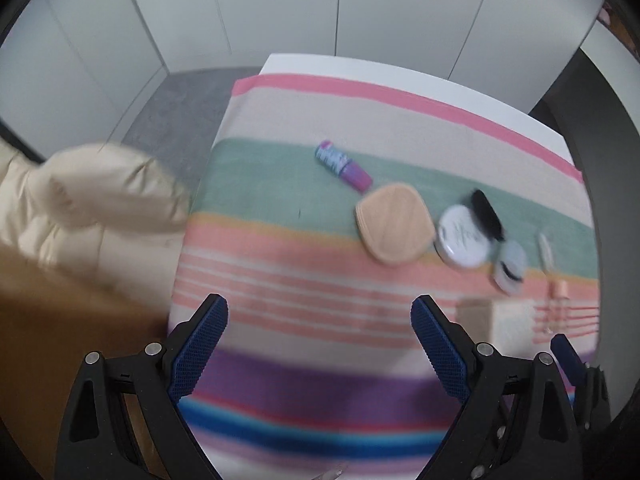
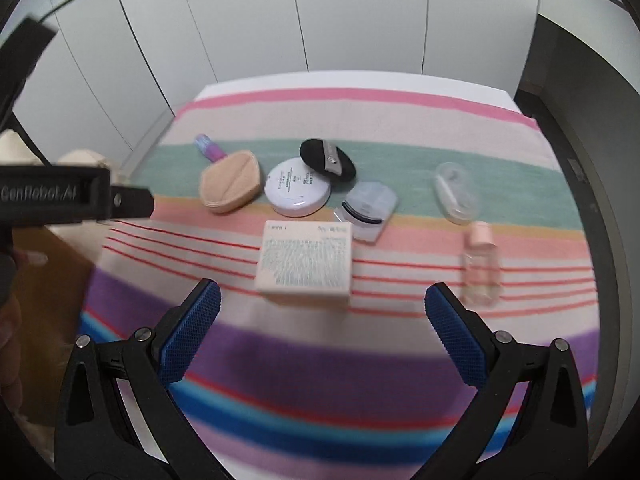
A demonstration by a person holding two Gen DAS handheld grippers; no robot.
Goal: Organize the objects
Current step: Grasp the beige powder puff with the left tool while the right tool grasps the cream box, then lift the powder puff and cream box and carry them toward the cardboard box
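Observation:
On a striped cloth [image 2: 360, 120] lie a purple tube [image 2: 209, 147], a beige puff [image 2: 230, 187], a round white compact [image 2: 298, 192], a black puff [image 2: 327, 159], a clear eyelash case [image 2: 366, 210], a pale box [image 2: 306, 261], a clear oval case [image 2: 456, 192] and a pink-capped bottle [image 2: 480, 264]. My right gripper [image 2: 322, 328] is open and empty, just short of the box. My left gripper [image 1: 319, 338] is open and empty over the cloth's near left part; the beige puff [image 1: 394, 224], compact [image 1: 464, 238] and tube [image 1: 343, 165] lie ahead to its right.
A cream padded jacket [image 1: 80, 208] lies on a brown surface [image 1: 52, 340] left of the table. White cabinet doors [image 2: 320, 12] stand behind. The left gripper's body [image 2: 60, 196] shows at the left of the right wrist view.

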